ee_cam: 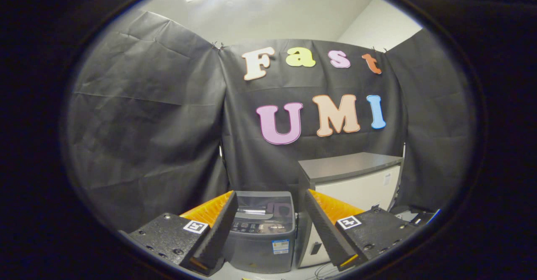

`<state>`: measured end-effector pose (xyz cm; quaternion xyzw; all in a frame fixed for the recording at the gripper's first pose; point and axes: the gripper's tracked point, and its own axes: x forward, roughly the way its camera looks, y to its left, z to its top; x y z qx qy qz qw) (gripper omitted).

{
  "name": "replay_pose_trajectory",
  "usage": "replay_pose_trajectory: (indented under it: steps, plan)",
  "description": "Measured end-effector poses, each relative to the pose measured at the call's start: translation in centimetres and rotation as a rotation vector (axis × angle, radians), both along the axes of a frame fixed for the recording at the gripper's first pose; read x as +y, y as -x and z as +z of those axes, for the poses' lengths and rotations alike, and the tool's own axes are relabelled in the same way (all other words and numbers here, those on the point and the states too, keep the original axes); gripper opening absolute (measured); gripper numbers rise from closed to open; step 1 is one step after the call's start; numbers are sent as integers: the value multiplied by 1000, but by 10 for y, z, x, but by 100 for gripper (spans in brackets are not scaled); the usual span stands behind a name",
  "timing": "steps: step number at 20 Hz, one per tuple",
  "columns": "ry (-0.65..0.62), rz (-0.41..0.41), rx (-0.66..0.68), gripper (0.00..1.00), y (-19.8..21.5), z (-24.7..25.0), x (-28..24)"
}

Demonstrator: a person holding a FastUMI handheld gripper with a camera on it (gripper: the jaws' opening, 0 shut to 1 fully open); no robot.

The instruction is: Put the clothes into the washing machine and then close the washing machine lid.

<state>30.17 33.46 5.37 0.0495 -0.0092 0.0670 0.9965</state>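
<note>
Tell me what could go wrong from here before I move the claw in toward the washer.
1. The claw is open and holds nothing, and I see no clothes ahead; moving in now may skip the pickup.
2. The washing machine looks to have its lid down, so loading could be blocked until it is lifted.
3. A white cabinet stands tight against the washer's side, just beyond one finger; a wide approach could clip it.
</note>
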Motion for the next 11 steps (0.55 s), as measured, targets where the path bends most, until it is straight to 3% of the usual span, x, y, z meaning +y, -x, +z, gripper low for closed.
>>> replay_pose_trajectory:
  steps: [11]
  plan:
    - [49, -17, -18, 96, 2, -3, -10]
